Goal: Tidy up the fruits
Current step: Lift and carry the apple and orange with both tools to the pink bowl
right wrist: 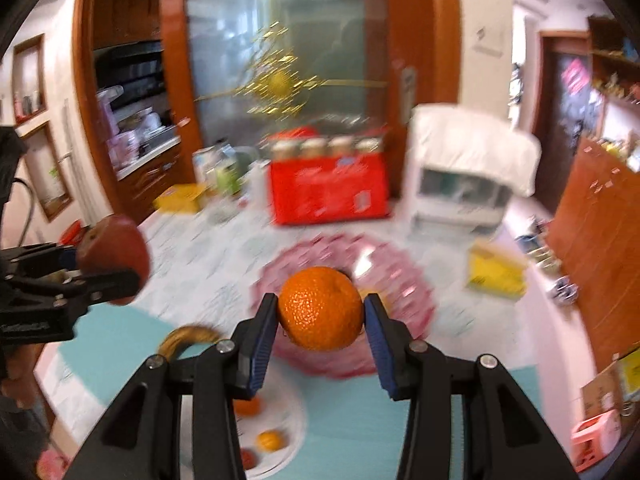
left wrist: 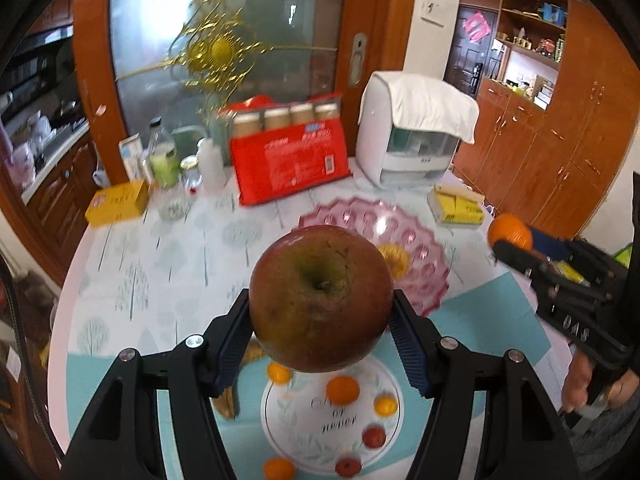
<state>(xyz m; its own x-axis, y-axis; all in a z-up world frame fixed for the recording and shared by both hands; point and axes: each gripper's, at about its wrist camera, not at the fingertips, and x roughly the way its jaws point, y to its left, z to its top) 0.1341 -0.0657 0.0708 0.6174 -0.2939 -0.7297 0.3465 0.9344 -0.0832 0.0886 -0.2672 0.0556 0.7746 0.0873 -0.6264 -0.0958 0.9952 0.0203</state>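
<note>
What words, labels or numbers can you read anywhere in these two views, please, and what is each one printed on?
"DAS": raised letters on the black body of the right claw, seen from the left wrist.
Red pack: white print and a barcode label, too blurred to read.
White plate: dark lettering at its centre, too blurred to read.
Yellow box: faint print, unreadable.
Yellow packet: print too small to read.
Right wrist view: nothing legible.

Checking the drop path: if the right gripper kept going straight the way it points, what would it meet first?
Most likely the pink glass dish, which lies directly beyond the orange clamped in the right gripper. Nothing shows in between, though motion blur leaves depth uncertain.
</note>
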